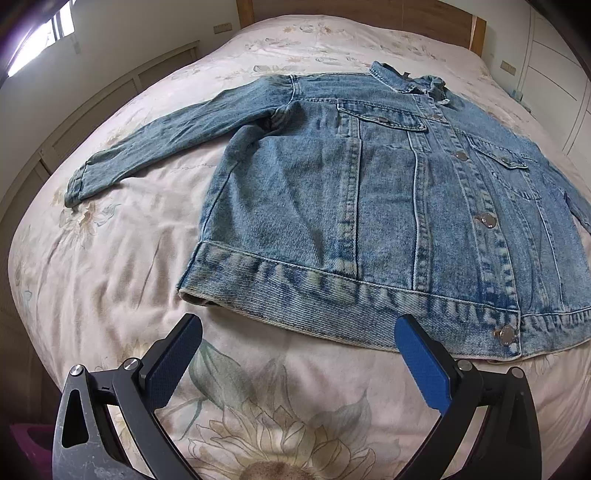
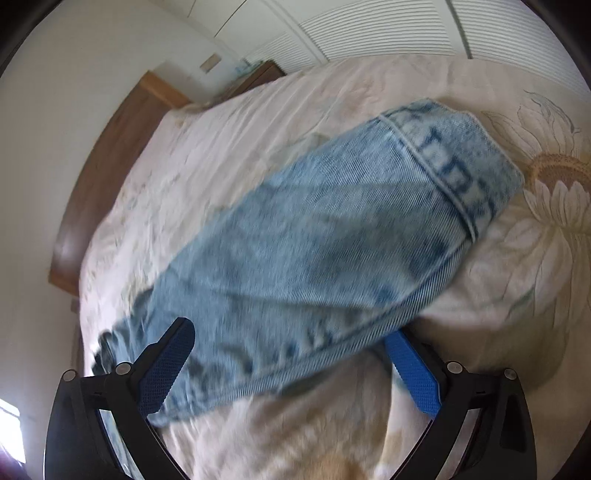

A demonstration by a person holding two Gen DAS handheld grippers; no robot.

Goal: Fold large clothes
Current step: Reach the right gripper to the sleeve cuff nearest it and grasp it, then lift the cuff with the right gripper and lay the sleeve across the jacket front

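Note:
A blue denim jacket (image 1: 388,192) lies buttoned and front-up on the bed, collar far, hem near, with its left sleeve (image 1: 155,147) stretched out flat to the left. My left gripper (image 1: 295,328) hovers open just short of the hem, with nothing between its fingers. In the right wrist view, the jacket's other sleeve (image 2: 332,251) runs diagonally, its cuff (image 2: 454,162) at upper right. My right gripper (image 2: 291,343) is open and straddles this sleeve; the denim lies between the two fingers, over the tip of the right one. The view is motion-blurred.
The bed carries a cream cover (image 1: 110,280) printed with large sunflowers (image 1: 273,443). A wooden headboard (image 1: 406,14) stands at the far end. White louvred wardrobe doors (image 2: 388,26) and a wooden nightstand (image 2: 255,79) are beside the bed.

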